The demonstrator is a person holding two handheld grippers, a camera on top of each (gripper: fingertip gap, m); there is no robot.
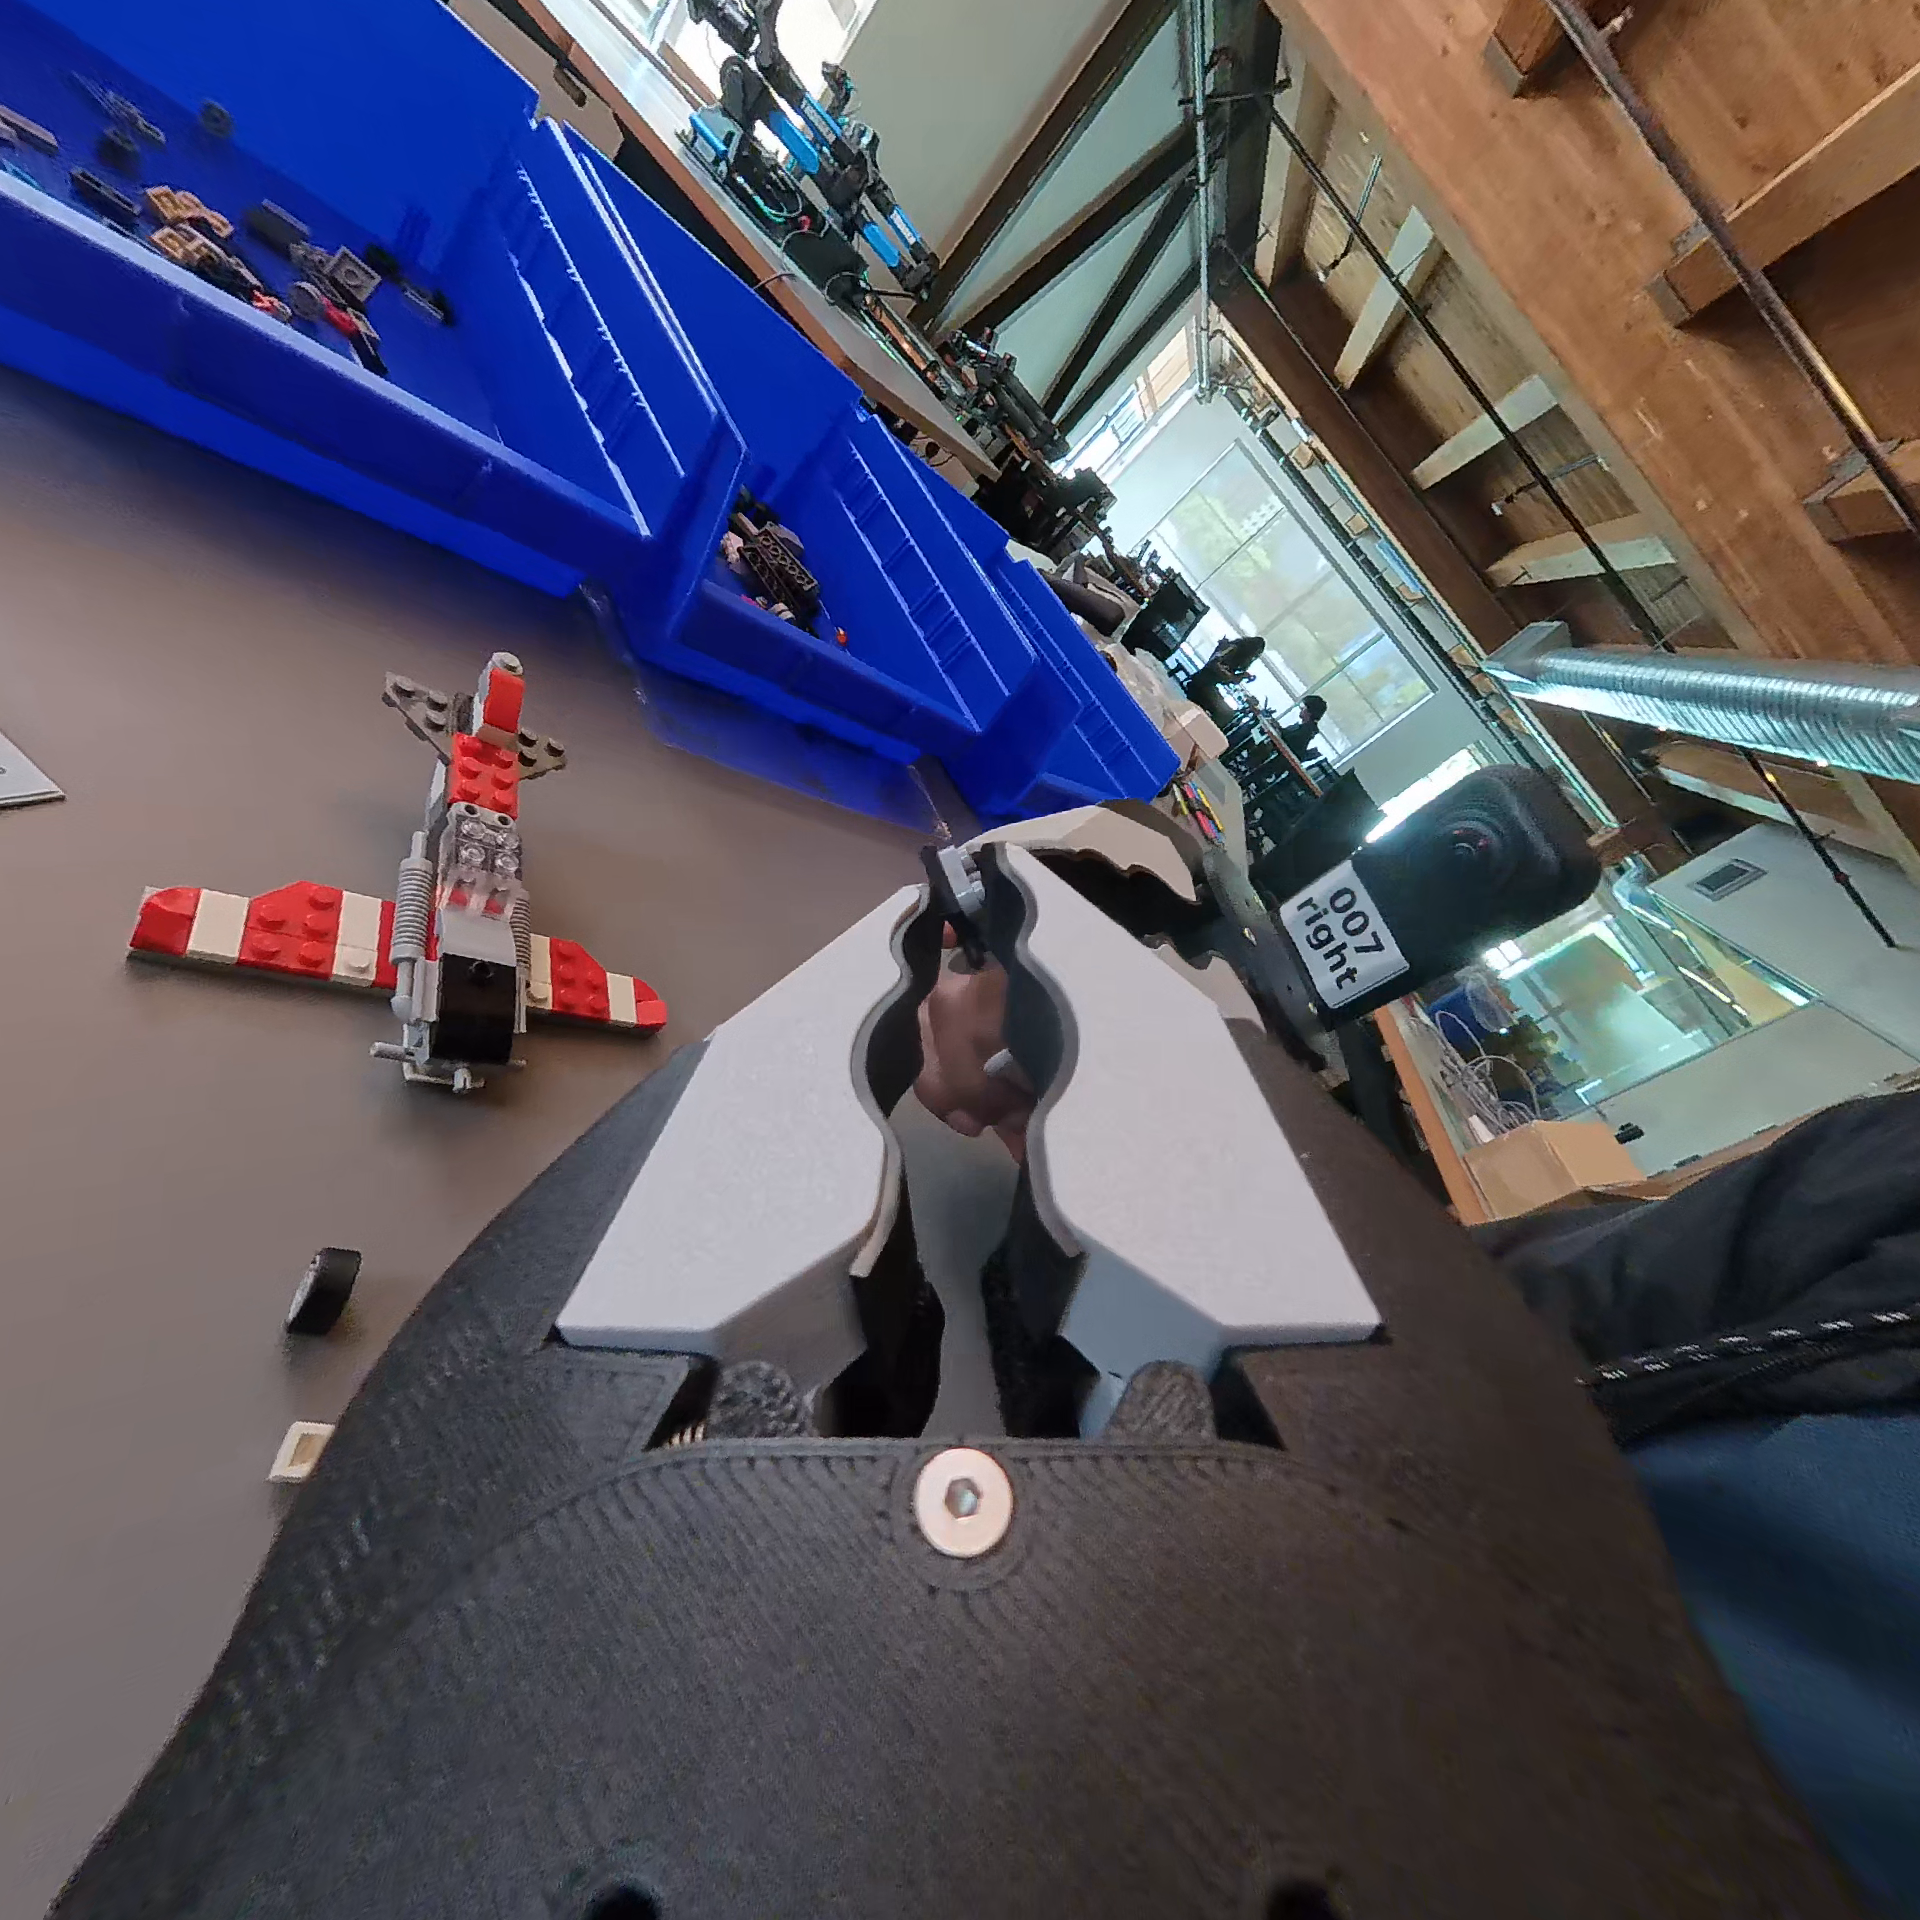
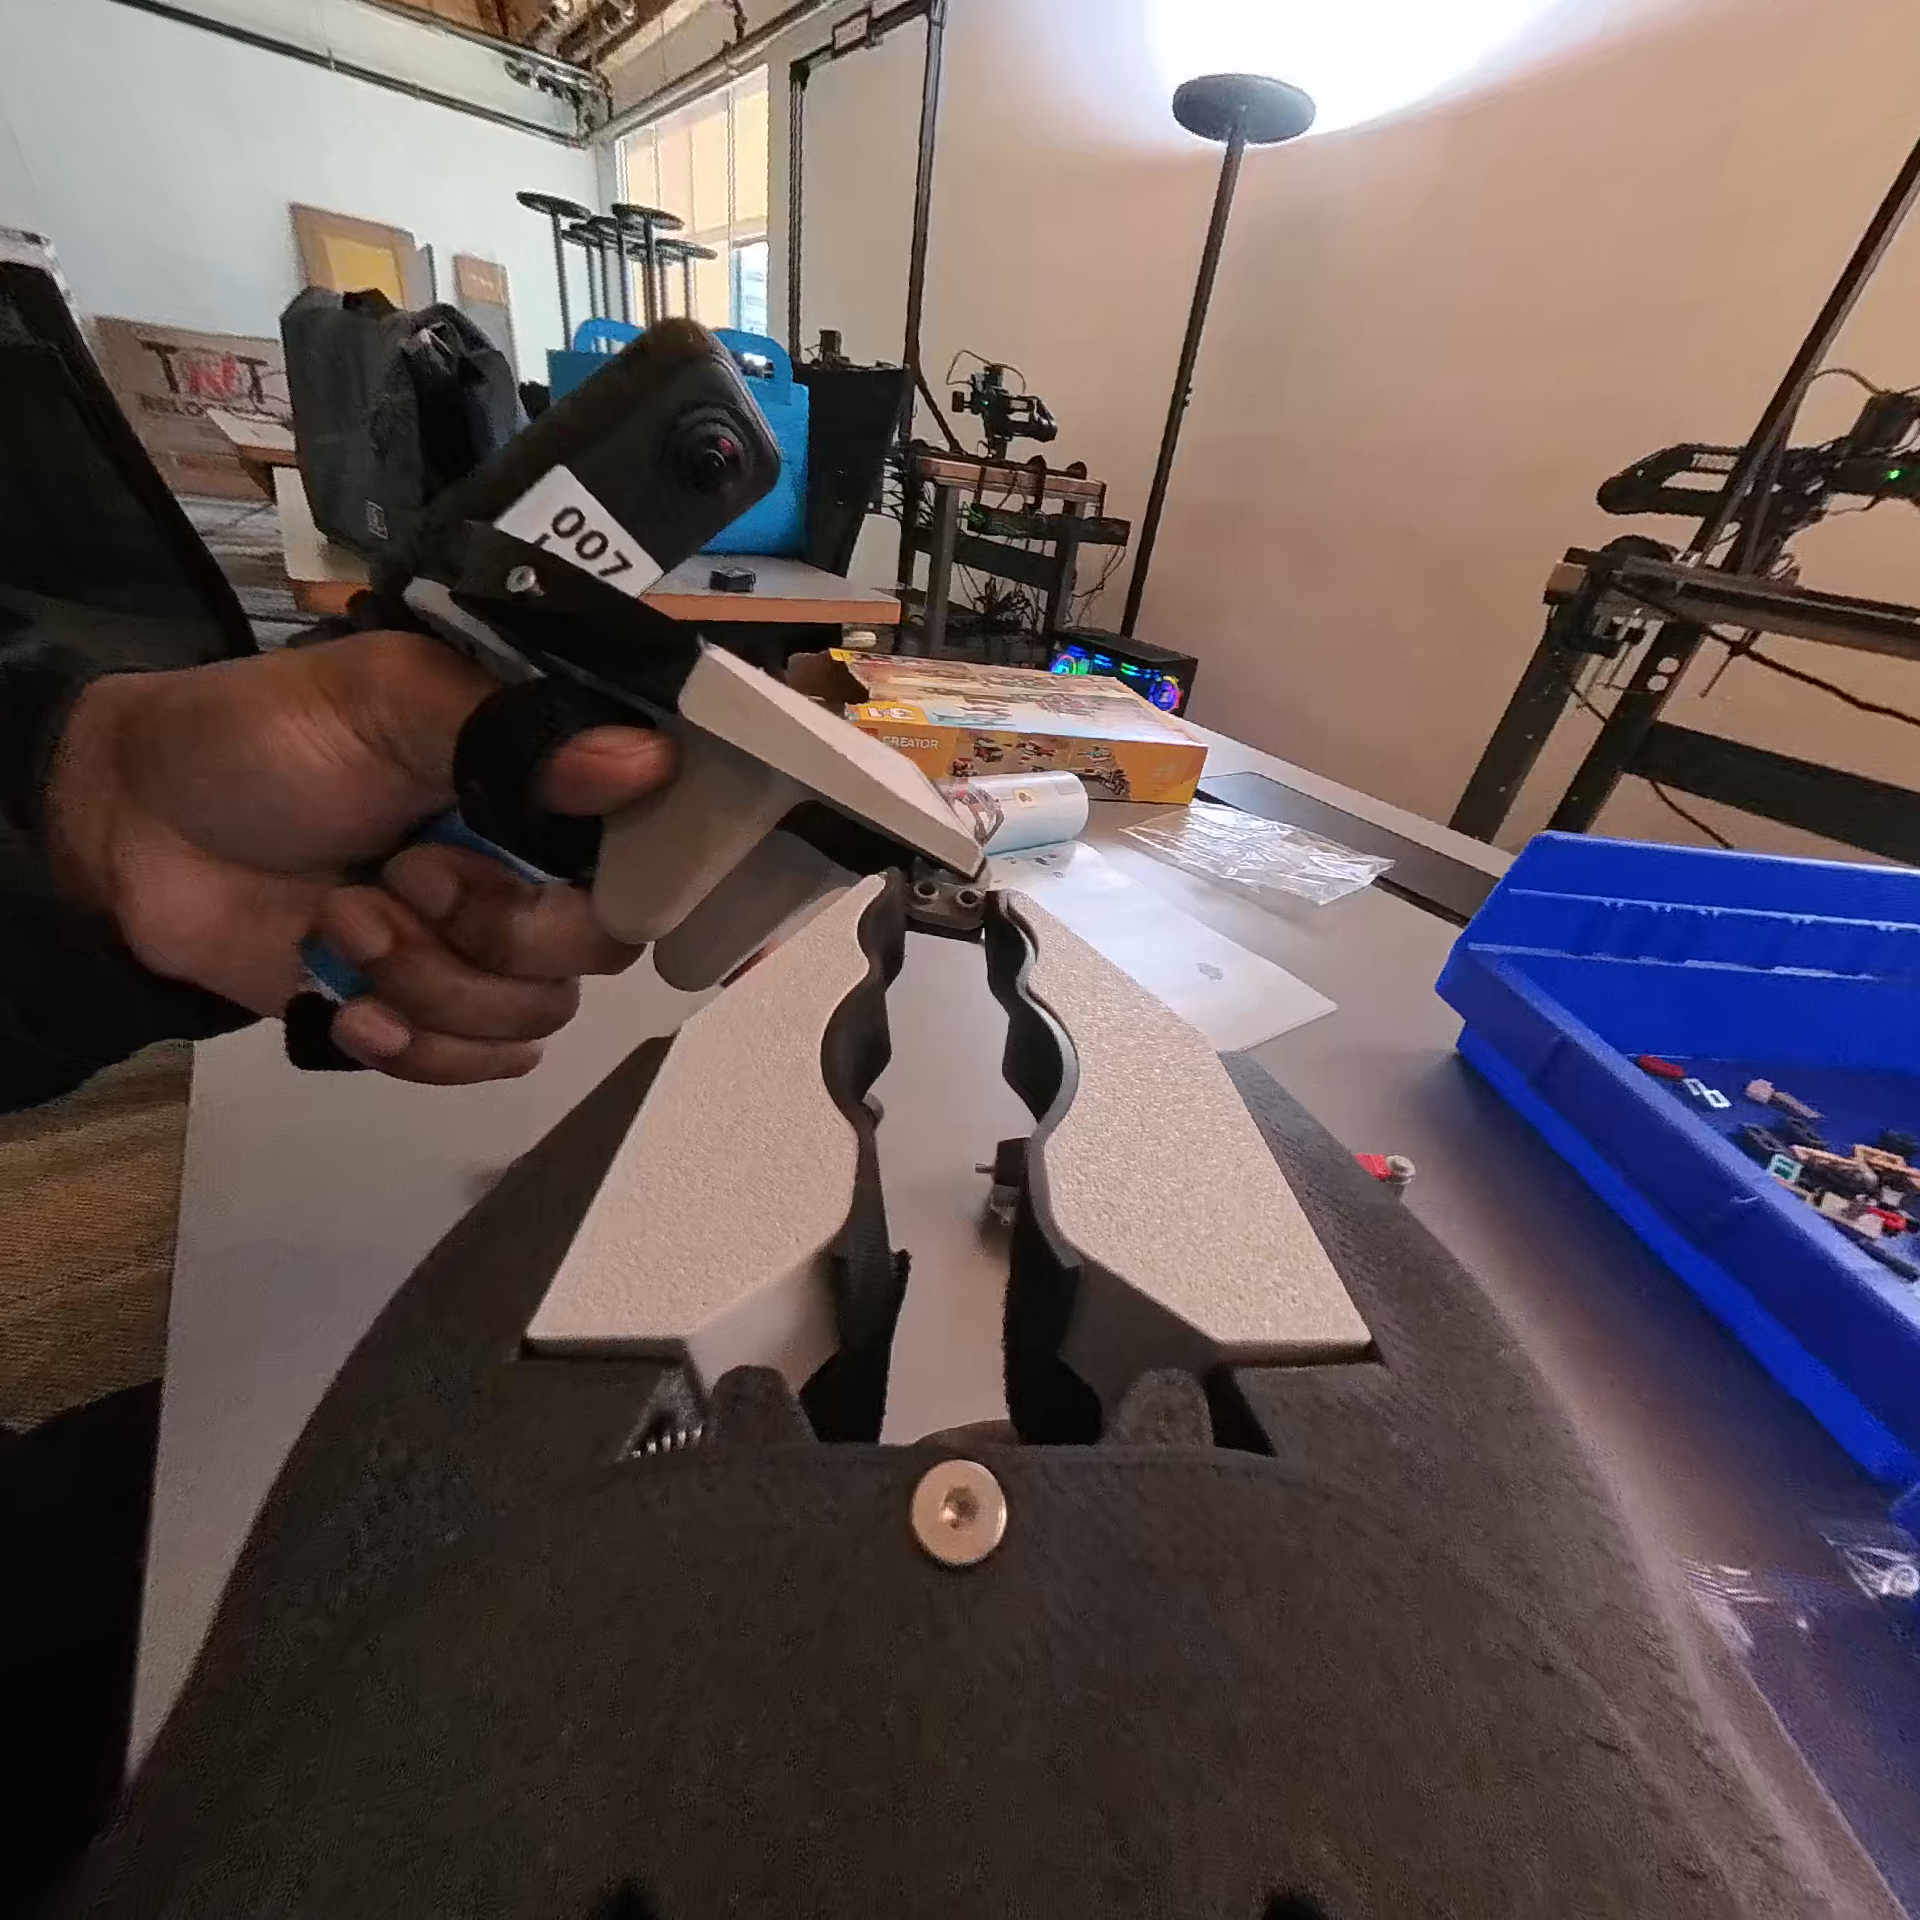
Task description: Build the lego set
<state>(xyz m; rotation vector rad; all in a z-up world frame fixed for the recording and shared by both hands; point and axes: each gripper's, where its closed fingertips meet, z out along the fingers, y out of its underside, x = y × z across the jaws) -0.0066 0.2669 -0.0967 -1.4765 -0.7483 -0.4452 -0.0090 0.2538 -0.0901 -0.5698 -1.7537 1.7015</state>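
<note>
Both tools, left (image 1: 961,899) and right (image 2: 943,902), tips clenched together on one small grey lego piece (image 2: 940,900).

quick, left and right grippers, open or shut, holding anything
left gripper: shut on a small grey and black lego piece.
right gripper: shut on the same small piece, gripped at its tips where the two grippers meet.
</note>
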